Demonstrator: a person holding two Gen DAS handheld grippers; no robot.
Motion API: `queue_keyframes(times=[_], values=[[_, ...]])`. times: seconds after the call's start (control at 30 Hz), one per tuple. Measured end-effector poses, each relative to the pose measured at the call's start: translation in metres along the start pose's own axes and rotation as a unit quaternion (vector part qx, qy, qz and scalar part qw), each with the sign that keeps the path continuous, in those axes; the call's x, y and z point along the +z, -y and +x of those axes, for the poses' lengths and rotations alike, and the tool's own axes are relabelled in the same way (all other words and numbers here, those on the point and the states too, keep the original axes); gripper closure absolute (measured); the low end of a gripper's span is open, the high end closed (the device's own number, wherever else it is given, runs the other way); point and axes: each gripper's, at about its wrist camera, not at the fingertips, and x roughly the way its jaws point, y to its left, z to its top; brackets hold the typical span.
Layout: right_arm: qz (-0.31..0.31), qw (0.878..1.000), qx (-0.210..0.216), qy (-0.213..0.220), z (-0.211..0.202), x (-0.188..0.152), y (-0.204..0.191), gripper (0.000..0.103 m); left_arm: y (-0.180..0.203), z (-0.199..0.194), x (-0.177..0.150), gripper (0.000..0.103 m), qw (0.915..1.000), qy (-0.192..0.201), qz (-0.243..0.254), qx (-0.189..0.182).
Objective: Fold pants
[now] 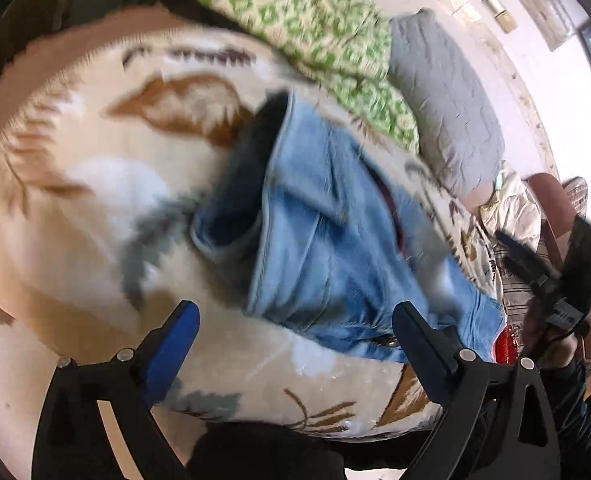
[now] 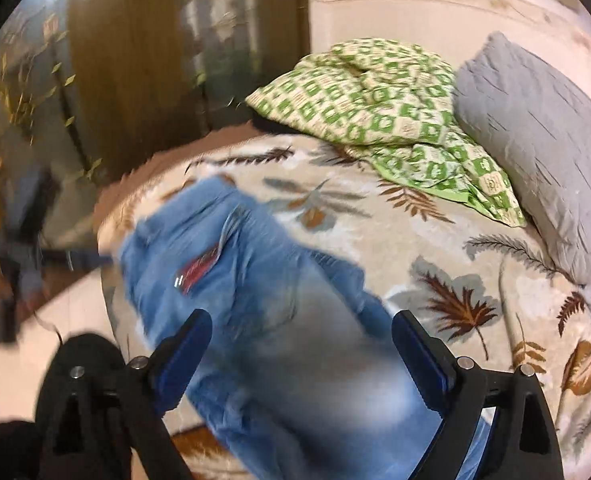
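Note:
Light blue jeans (image 1: 315, 232) lie bunched on a cream leaf-patterned blanket (image 1: 95, 208), with a red patch near the waist. My left gripper (image 1: 295, 320) is open and empty, hovering just above the near edge of the jeans. In the right wrist view the jeans (image 2: 263, 300) stretch from the middle left down toward the camera. My right gripper (image 2: 301, 328) is open and empty, right over the jeans. The image is blurred, so I cannot tell if either gripper touches the cloth.
A green checked cloth (image 2: 379, 116) and a grey pillow (image 2: 535, 144) lie at the far side of the bed. A wooden wardrobe (image 2: 135, 60) stands at the far left. The other gripper's body (image 1: 567, 272) shows at the right in the left wrist view.

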Motion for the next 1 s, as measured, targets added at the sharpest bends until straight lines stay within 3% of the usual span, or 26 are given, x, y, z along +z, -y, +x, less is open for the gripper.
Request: queue_keyframes(times=[0.13,0.23,0.33,0.5,0.53,0.57,0.63,0.83,0.97,1.0], values=[[0.022,1.0,0.017,-0.003,0.002,0.013,0.009,0.01,-0.01,0.027,0.009,0.006,0.9967,0.026,-0.053,-0.056],[0.019,0.999,0.025,-0.015,0.013,0.019,0.006,0.01,-0.018,0.037,0.017,0.003,0.9914,0.041,-0.096,-0.079],[0.022,0.999,0.041,-0.028,0.027,0.029,0.004,0.01,-0.014,0.037,0.016,0.004,0.9941,0.038,-0.07,-0.073],[0.019,0.993,0.088,-0.073,0.073,0.07,-0.005,0.01,-0.026,0.032,0.014,0.023,0.9932,0.038,-0.079,-0.076],[0.019,0.991,0.098,-0.085,0.085,0.081,-0.008,0.01,-0.03,0.031,0.013,0.034,0.9933,0.038,-0.081,-0.073],[0.02,0.99,0.107,-0.094,0.094,0.087,-0.011,0.01,-0.033,0.03,0.012,0.054,0.9942,0.038,-0.082,-0.059],[0.024,0.981,0.141,-0.129,0.126,0.11,-0.019,0.01,-0.039,0.028,0.007,0.07,0.9954,0.039,-0.078,-0.039],[0.014,0.956,0.176,-0.235,0.21,0.13,-0.04,0.01,-0.047,0.026,0.003,0.073,0.9943,0.041,-0.081,-0.056],[-0.007,0.944,0.187,-0.272,0.246,0.125,-0.05,0.011,-0.055,0.026,0.0,0.073,0.9915,0.043,-0.093,-0.08],[-0.003,0.94,0.203,-0.274,0.252,0.12,-0.052,0.027,-0.057,0.028,0.001,0.073,0.991,0.043,-0.095,-0.084]])
